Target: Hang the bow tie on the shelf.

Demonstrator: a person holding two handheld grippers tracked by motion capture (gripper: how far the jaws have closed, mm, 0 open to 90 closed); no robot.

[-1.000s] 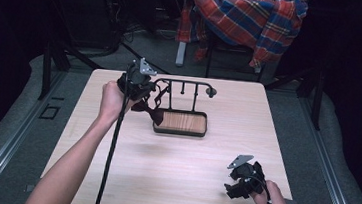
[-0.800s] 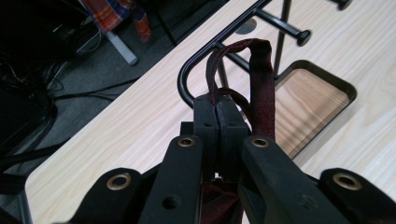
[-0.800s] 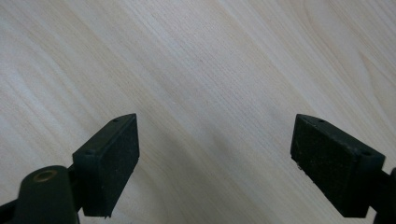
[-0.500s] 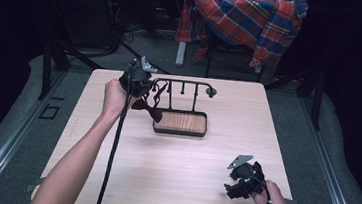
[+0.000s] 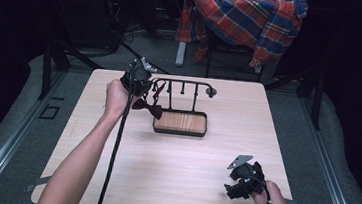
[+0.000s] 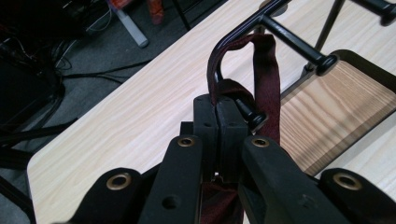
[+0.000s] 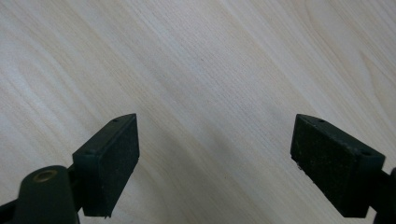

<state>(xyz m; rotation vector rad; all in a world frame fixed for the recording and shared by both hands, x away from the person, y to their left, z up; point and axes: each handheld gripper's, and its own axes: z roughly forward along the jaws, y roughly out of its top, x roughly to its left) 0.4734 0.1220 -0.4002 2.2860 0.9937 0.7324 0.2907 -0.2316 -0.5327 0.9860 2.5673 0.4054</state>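
The wooden surface point(image 5: 114, 146) holds a black rack point(image 5: 183, 88) with a wooden tray. My left hand-held gripper point(image 6: 218, 122) is clenched on a dark red bow tie point(image 5: 148, 108). It has come down a little, so the strap point(image 6: 265, 70) now hangs over the rack's end bar. My right hand-held gripper point(image 7: 215, 163) rests wide apart, holding nothing.

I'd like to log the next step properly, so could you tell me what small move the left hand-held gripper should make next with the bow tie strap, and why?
Probably lower it slightly, then open. The left hand-held gripper is shut on the dark red strap, which already loops over the end of the black rack, while the bow tie hangs beside the wooden tray. The right hand-held gripper is open.
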